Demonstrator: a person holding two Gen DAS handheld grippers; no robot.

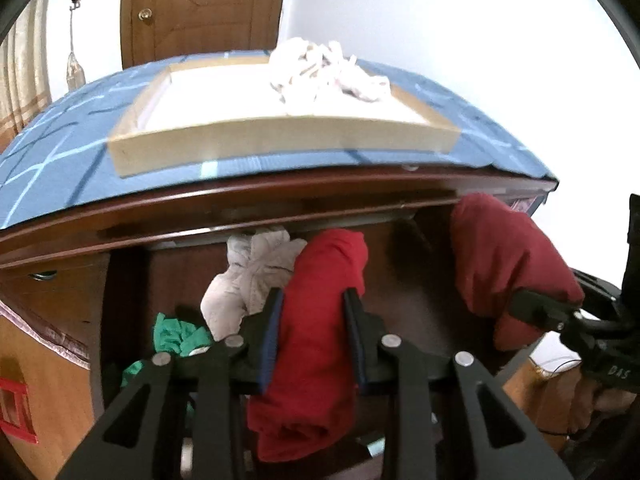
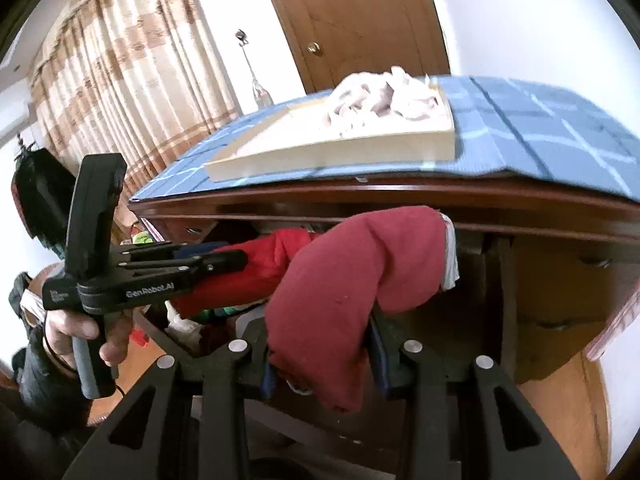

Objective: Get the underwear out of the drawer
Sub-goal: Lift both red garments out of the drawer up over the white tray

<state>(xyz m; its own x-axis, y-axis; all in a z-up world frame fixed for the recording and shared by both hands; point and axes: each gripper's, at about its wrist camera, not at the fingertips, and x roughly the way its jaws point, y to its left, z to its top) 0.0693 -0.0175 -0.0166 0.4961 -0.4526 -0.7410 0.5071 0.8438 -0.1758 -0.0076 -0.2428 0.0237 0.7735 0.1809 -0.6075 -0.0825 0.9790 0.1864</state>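
Both tongs are gripping red underwear at the open drawer, and the coming move is turning on where each piece is hanging against the lip of the desk above. The left tongs (image 1: 314,312) are pinching the brighter red underwear (image 1: 320,300) between their 2 fingers, closed on the cloth; the piece is running lengthwise straight ahead of the tongs, its far end bulging up toward the underside of the desk edge (image 1: 280,196) and its near end drooping below the fingers. The right tongs (image 2: 320,344) are likewise clamping the duller red underwear (image 2: 360,264), which is arching up from the fingers, forward and to the right, with its far end sitting just under the desk edge, and whether it is touching the wood I cannot tell. From the right tongs, the left tongs are lying to the left and slightly ahead, so the 2 red pieces are lying close together, apparently overlapping where the bright one is passing behind the dull one. Ahead of the left tongs and to their left, a pale crumpled garment (image 1: 252,272) and a green one (image 1: 180,334) are lying inside the drawer (image 1: 124,304) (neither is being held). My judgement is that both pieces need to come back toward the person and slightly down to clear the overhang. Above and beyond both tongs, a shallow tray (image 1: 280,140) with pale cloth (image 1: 328,70) is sitting on the blue cover (image 1: 60,152).
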